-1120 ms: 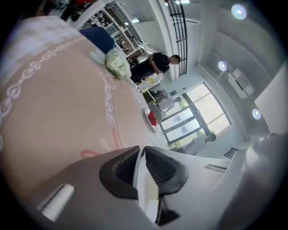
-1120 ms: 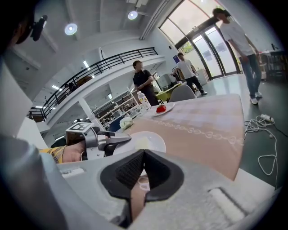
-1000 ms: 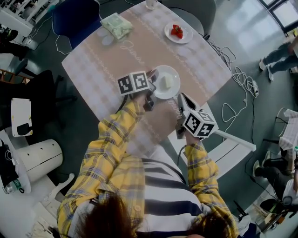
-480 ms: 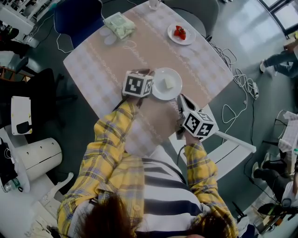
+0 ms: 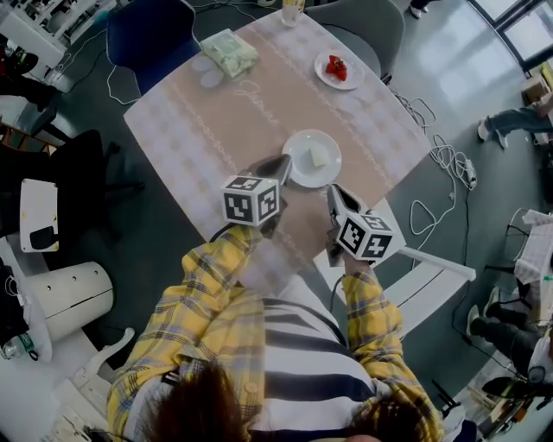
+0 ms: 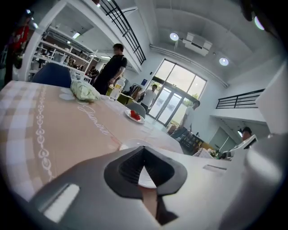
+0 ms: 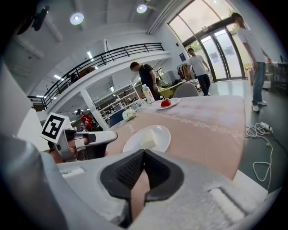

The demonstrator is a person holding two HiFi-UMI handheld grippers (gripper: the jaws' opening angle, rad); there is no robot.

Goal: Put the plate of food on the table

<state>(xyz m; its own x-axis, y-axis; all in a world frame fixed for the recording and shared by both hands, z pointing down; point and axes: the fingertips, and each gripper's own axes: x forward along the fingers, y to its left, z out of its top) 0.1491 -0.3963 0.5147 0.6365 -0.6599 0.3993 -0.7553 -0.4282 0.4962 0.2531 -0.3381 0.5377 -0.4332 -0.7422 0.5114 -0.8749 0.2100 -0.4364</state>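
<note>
A white plate with a pale block of food rests on the table, near its front corner. My left gripper hovers just left of the plate's rim, apart from it, jaws shut and empty. In the left gripper view the plate shows only as a sliver past the left gripper. My right gripper is below the plate near the table's edge, also shut and empty. The right gripper view looks past the right gripper to the plate and the food block.
A small plate of red food lies at the far right corner, a green-white bundle at the far left, and a bottle at the far edge. Blue and grey chairs stand beyond. Cables trail on the floor.
My left gripper has drawn back from the plate's left rim toward the person. The plate stays flat on the table. The right gripper has barely moved.
</note>
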